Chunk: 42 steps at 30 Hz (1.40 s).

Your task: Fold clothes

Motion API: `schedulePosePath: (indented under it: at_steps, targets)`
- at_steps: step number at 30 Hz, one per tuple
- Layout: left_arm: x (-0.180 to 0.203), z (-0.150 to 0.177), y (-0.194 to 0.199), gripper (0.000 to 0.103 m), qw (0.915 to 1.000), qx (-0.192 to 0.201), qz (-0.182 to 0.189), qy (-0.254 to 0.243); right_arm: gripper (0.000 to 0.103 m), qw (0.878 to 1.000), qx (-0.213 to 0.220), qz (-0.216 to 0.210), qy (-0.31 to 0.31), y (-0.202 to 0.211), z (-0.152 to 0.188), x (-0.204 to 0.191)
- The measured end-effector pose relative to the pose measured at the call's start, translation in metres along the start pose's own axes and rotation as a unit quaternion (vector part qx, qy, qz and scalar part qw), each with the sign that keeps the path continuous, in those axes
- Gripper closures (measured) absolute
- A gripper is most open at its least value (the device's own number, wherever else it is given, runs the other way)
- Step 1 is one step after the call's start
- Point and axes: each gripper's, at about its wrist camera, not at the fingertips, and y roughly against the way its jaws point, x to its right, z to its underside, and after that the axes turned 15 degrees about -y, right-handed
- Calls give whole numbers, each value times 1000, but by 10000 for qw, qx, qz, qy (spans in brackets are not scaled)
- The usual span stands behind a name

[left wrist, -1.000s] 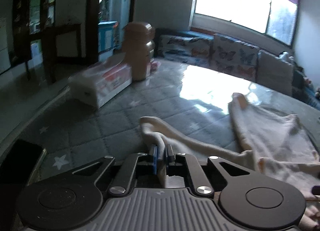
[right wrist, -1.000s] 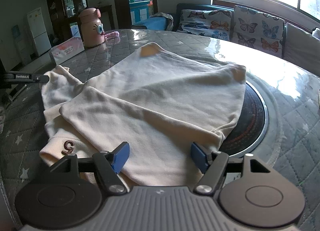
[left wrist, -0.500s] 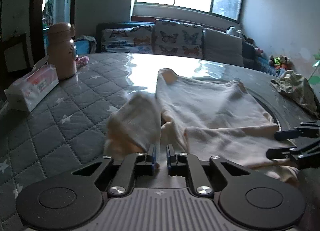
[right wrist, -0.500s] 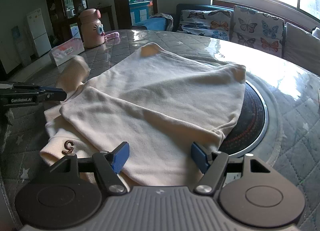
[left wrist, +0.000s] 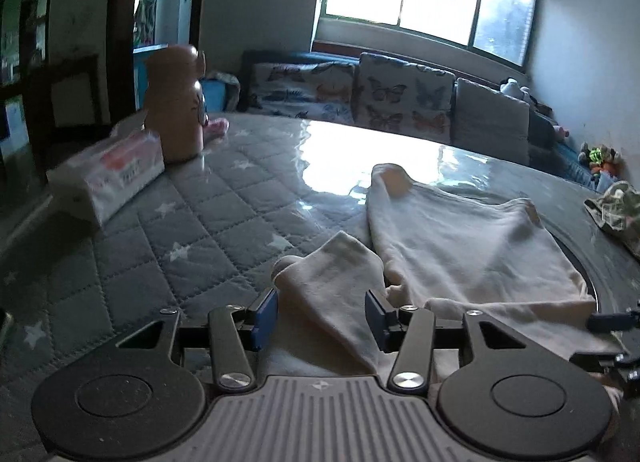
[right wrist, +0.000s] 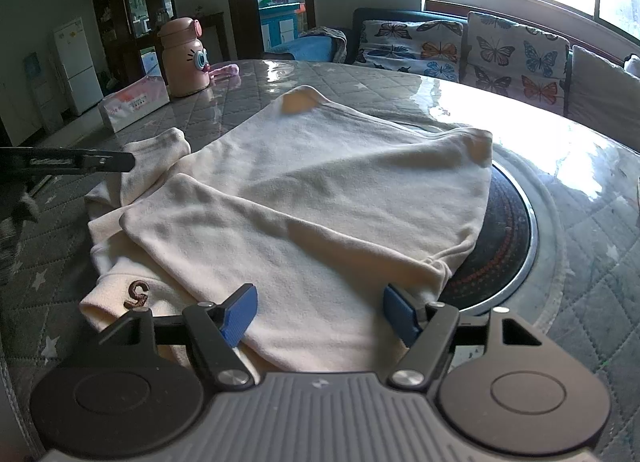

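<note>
The cream top (right wrist: 320, 197) lies partly folded on the quilted bench (right wrist: 592, 278). The left tongs (left wrist: 320, 316) have just been opening, its sleeve (left wrist: 332, 282) loose between them. The right tongs (right wrist: 320, 314) stand wide over its hem.

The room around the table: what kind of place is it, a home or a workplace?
Most likely a home living and dining room. A sofa with butterfly cushions stands under the window, a white fridge stands by the cabinets, and a cream garment lies on the quilted table.
</note>
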Motion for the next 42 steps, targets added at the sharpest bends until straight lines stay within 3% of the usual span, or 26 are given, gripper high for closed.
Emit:
schedulePosePath:
  at_steps: [3,5,8,17,24,31,42]
  targets:
    - [-1,0,-9,63,9999,-96,-24,119,31,10000,0,-1,0,0,0,0]
    - [-4,1,-12,83,9997,-131,-82,195,31,10000,0,-4,-2,0,0,0]
    - [-11,3,-11,94,9993,-100,-201,291,31,10000,1,-4,-4,0,0,0]
    - [-55,2,15,97,9912,291,-1209,460,31,10000,5,1,-3,0,0,0]
    - [-91,21,10,97,9811,46,-1783,744,30,10000,0,19,13,-1,0,-1]
    - [-107,37,2,97,9761,-234,-2005,800,29,10000,-12,33,16,-1,0,-1]
    - [-108,31,4,96,9752,-228,-2096,667,29,10000,-12,22,13,-1,0,-1]
